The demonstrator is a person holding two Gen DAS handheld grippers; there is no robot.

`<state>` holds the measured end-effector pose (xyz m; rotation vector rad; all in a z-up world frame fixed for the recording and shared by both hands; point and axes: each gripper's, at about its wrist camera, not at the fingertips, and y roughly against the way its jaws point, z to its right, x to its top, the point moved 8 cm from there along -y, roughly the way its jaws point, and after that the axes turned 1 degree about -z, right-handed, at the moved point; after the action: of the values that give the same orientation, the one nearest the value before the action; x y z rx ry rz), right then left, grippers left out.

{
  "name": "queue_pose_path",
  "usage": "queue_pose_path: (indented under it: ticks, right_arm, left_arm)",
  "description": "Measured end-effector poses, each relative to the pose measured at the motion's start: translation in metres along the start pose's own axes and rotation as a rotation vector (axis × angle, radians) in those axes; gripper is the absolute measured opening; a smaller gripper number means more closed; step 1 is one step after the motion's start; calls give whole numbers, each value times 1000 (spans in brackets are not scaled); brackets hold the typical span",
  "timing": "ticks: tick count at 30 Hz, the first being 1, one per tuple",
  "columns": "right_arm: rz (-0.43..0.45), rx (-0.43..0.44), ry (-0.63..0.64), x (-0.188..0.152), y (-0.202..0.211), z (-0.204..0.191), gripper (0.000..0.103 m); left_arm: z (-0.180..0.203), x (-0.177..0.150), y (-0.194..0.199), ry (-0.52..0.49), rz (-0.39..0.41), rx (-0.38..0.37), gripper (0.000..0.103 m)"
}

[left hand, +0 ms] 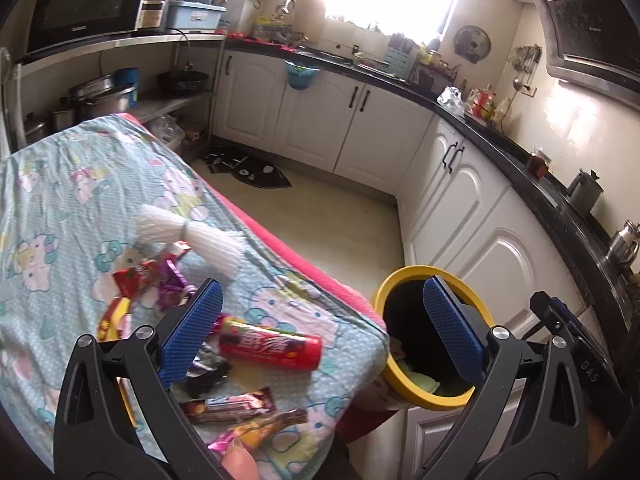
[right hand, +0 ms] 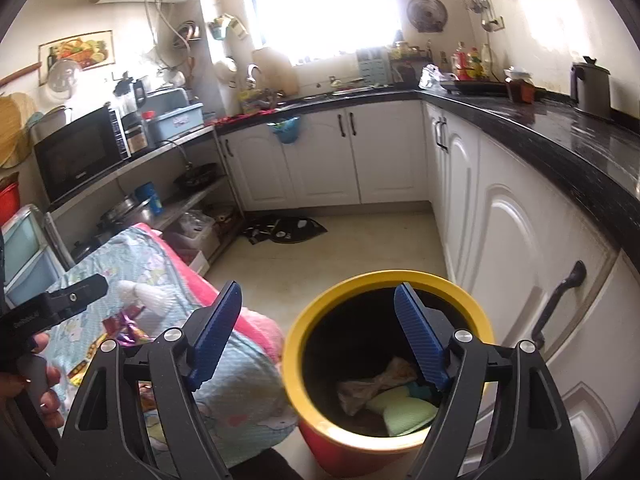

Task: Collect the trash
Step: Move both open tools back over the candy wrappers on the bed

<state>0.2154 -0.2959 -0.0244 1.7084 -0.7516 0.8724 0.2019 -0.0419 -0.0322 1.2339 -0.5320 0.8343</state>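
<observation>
A table under a light-blue cartoon cloth [left hand: 80,184] carries scattered trash: a red tube-shaped snack pack [left hand: 272,346], brown bar wrappers [left hand: 232,402], a red wrapper [left hand: 134,280], a purple wrapper [left hand: 170,292] and white foam netting [left hand: 192,236]. A yellow-rimmed red bin [right hand: 384,280] stands on the floor at the table's corner, with crumpled paper and a green piece inside [right hand: 404,410]; it also shows in the left wrist view [left hand: 424,270]. My left gripper [left hand: 324,328] is open and empty above the table's edge. My right gripper [right hand: 318,334] is open and empty above the bin's left rim.
White base cabinets [right hand: 508,240] with a black countertop [right hand: 560,120] run along the right and the back. A shelf with a microwave [left hand: 84,4] and pots stands behind the table. A dark mat [left hand: 256,170] lies on the floor.
</observation>
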Motion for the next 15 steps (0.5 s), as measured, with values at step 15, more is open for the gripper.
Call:
queue_pose_path:
  ticks: [15]
  right_arm:
    - [-19, 97, 107, -13, 3, -72, 78]
  left_arm:
    - [-50, -4, 33, 58, 45, 63, 92]
